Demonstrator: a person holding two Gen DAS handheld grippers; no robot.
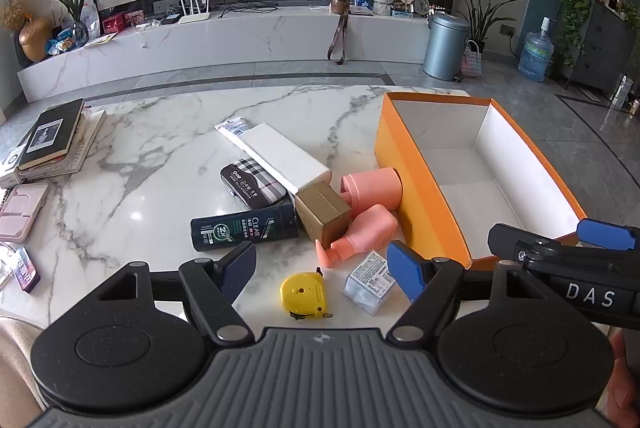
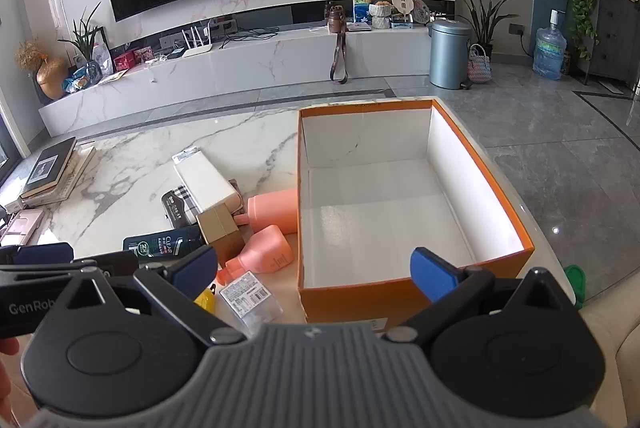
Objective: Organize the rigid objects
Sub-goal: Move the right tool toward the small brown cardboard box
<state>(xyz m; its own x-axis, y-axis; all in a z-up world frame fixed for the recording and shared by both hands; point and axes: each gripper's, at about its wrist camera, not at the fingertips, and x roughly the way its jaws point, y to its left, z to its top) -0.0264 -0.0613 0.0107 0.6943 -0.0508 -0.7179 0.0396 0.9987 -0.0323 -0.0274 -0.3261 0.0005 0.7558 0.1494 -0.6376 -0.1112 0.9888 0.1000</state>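
An empty orange box (image 1: 420, 196) (image 2: 360, 296) with a white inside stands on the right of the marble table. Left of it lie two pink bottles (image 1: 376, 188) (image 1: 368, 232), a gold carton (image 1: 324, 212), a dark shampoo bottle (image 1: 244, 232), a long white box (image 1: 280, 156) and a plaid case (image 1: 256, 184). Nearest me are a yellow tape measure (image 1: 306, 296) and a small clear labelled packet (image 1: 370, 282). My left gripper (image 1: 322, 270) hovers open above the tape measure, holding nothing. My right gripper (image 2: 316, 268) hangs open over the box's near wall.
A stack of books (image 1: 52, 140) and a pink case (image 1: 20, 212) lie at the table's left edge. The table's rounded right edge (image 2: 532, 212) drops to grey floor just beside the orange box. A beige cushion (image 2: 616, 332) sits at the near right.
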